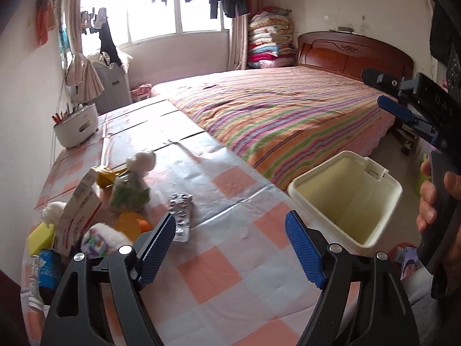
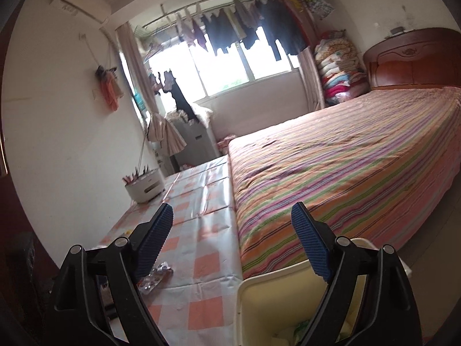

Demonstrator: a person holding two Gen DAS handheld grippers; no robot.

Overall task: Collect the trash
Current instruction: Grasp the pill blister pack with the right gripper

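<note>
One bin [image 1: 345, 199], one blister pack [image 1: 180, 216], one white tub [image 1: 76, 128].

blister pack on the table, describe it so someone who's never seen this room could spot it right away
Find the table with the pink-and-white checked cloth beside the striped bed. At its near end, right of the trash pile, lies the blister pack. It is the only flat, shiny silver strip with rows of pill bubbles.

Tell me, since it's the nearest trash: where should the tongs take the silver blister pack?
Probably by the near short end of the blister pack. It lies flat on the checkered tablecloth, long axis running away, so come from above, tilted, with the open left tongs straddling its thin edges.
</note>
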